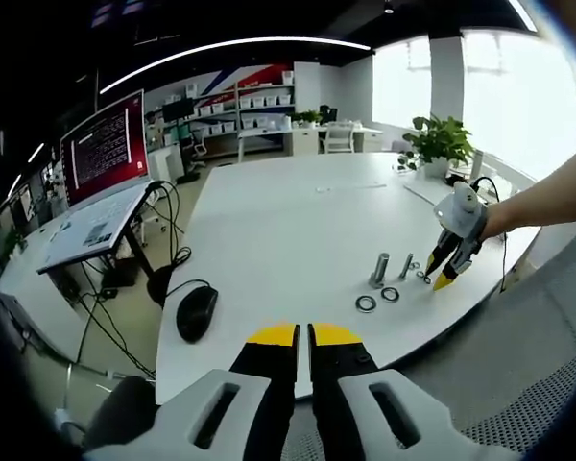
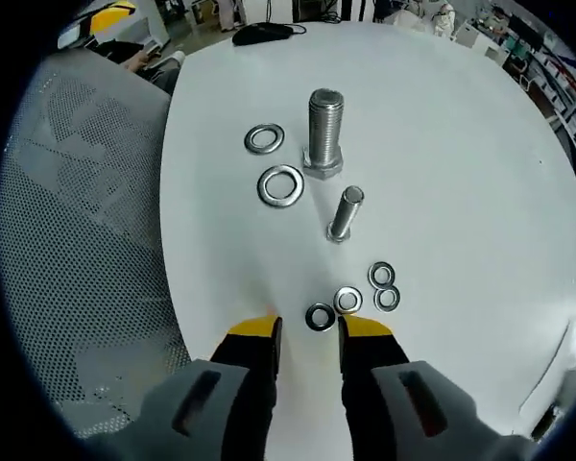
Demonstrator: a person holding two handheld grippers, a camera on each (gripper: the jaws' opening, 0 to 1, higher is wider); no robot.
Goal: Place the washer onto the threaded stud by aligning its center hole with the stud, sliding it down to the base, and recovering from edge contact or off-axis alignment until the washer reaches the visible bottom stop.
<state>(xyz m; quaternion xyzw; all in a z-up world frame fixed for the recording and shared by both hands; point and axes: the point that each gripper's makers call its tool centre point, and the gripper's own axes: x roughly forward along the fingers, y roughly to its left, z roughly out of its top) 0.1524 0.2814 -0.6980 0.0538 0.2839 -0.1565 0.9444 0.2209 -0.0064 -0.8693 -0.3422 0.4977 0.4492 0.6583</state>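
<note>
Right gripper view shows the right gripper (image 2: 310, 327) low over the white tabletop (image 2: 461, 144), jaws spread around a small dark washer (image 2: 320, 316) that seems not yet pinched. Three more small washers (image 2: 382, 285) lie just right; the small stud (image 2: 344, 213) stands beyond, bare, so placement remains undone. Left gripper (image 1: 302, 335) hangs back at the near edge, jaws pressed nearly together, empty.
</note>
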